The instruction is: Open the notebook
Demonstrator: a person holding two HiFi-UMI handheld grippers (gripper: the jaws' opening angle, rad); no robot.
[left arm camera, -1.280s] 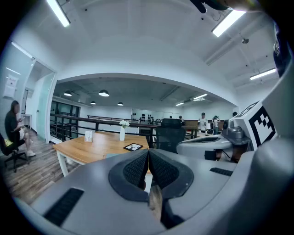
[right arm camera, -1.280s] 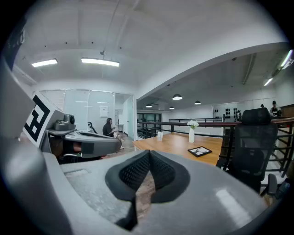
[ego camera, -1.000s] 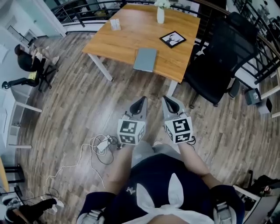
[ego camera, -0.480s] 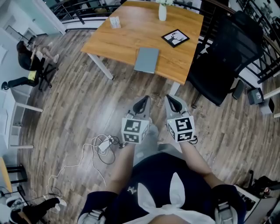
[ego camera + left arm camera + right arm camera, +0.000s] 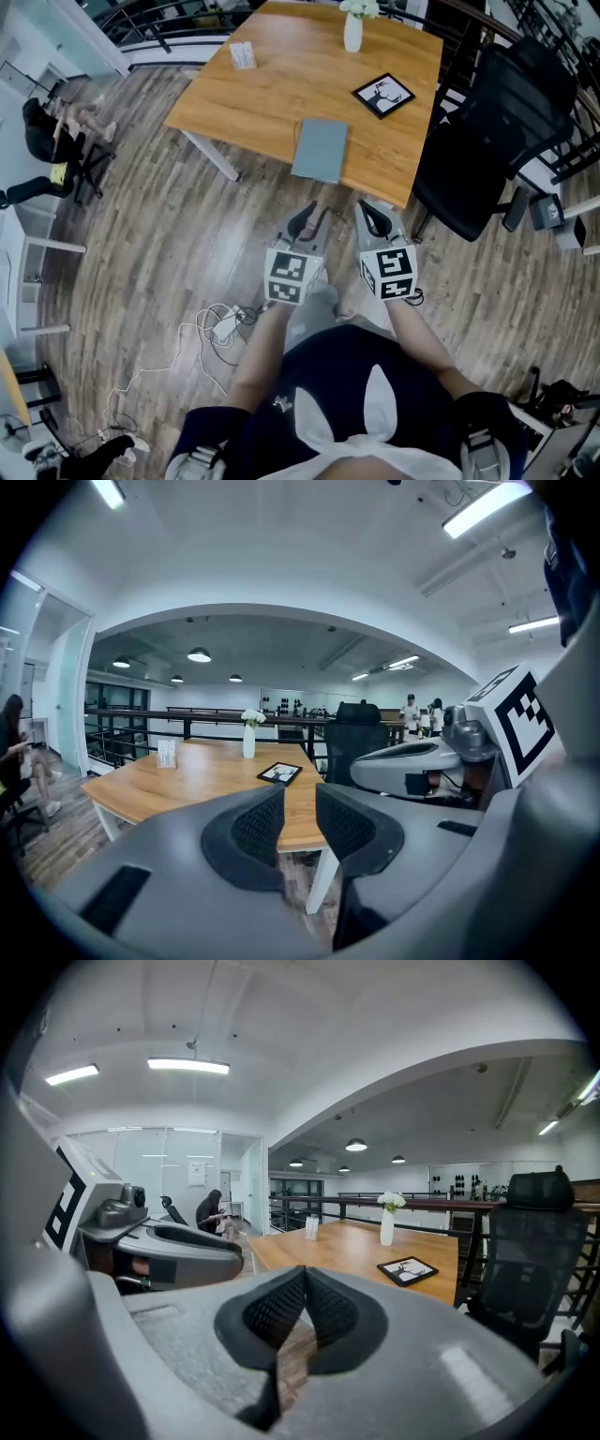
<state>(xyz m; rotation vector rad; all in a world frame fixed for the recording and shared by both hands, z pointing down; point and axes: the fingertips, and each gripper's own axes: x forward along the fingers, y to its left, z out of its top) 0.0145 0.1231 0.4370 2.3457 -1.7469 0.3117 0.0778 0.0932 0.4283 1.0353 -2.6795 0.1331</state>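
Note:
A closed grey notebook lies flat near the front edge of the wooden table. Both grippers hover over the floor just short of that edge, apart from the notebook. My left gripper points at the table; its jaws are opening, with a narrow gap and nothing between them. My right gripper is beside it, its pads pressed together on nothing. Neither gripper view shows the notebook.
On the table stand a white vase with flowers, a black picture frame and a small card holder. A black office chair stands right of the table. Cables lie on the floor at left. A person sits far left.
Both grippers have moved forward toward the table's front edge, and the notebook now lies closer to them. The left jaws, closed before, have parted slightly.

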